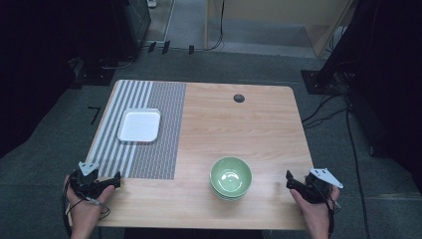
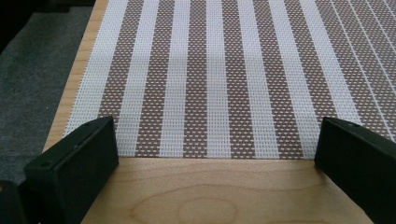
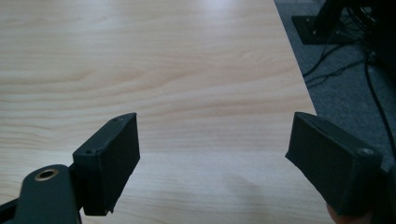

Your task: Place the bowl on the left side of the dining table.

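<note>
Two hand-held grippers, jaws wide, empty: left hand-held gripper (image 1: 117, 181) at near edge of striped woven placemat (image 1: 144, 129); right hand-held gripper (image 1: 288, 180) over bare wooden table (image 1: 249, 119). Stacked pale green ceramic bowls (image 1: 230, 177) between them, nearer right.

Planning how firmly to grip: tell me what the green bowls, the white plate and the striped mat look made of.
Green bowls: likely glazed ceramic, possibly melamine; glossy, with a bright highlight inside.
White plate: smooth, faintly shiny, square with rounded corners; ceramic or plastic, cannot tell which.
Striped mat: woven mesh, probably vinyl or similar synthetic; open weave plainly visible, matte.
</note>
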Demonstrator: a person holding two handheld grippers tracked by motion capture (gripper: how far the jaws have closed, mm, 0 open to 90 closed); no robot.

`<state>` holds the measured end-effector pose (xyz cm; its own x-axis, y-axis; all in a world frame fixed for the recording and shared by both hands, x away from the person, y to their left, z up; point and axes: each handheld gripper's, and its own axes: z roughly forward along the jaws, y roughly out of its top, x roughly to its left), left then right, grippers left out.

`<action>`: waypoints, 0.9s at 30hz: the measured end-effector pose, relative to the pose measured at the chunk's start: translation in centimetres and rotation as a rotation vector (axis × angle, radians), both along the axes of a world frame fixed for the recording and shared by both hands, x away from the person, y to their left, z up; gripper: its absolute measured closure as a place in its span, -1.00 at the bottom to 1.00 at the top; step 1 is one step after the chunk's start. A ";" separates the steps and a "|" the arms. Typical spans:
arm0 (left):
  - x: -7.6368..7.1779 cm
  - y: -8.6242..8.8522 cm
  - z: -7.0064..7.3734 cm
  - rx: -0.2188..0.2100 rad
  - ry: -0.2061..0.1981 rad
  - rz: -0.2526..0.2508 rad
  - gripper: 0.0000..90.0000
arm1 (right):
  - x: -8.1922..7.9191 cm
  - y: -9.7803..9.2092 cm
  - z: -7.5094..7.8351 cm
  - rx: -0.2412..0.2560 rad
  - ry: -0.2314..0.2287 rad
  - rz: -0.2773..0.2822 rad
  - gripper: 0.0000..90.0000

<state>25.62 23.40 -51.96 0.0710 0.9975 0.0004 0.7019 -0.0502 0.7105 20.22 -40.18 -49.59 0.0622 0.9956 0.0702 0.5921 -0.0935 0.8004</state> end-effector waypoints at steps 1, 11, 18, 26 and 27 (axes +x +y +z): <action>0.0 0.0 0.0 0.000 0.000 0.000 -1.00 | 0.0 0.2 0.2 0.002 -0.004 0.003 -0.62; 0.0 0.0 0.0 0.001 0.001 -0.001 -1.00 | -0.3 1.6 2.1 0.014 -0.057 0.023 -0.51; 0.0 0.0 0.0 0.001 0.000 0.000 -1.00 | -0.5 2.6 3.6 0.019 -0.091 0.039 -0.49; 0.0 0.0 0.0 0.000 0.000 0.000 -1.00 | -0.7 3.6 4.9 0.026 -0.117 0.048 -0.38; 0.0 0.0 0.0 0.001 0.001 -0.001 -1.00 | -0.7 3.6 5.0 0.036 -0.113 0.056 -0.33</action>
<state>25.62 23.41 -51.96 0.0718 0.9974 0.0013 0.7024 -0.0515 0.7099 19.57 -36.56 -44.55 -0.0040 0.9940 0.1097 0.5031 -0.0928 0.8592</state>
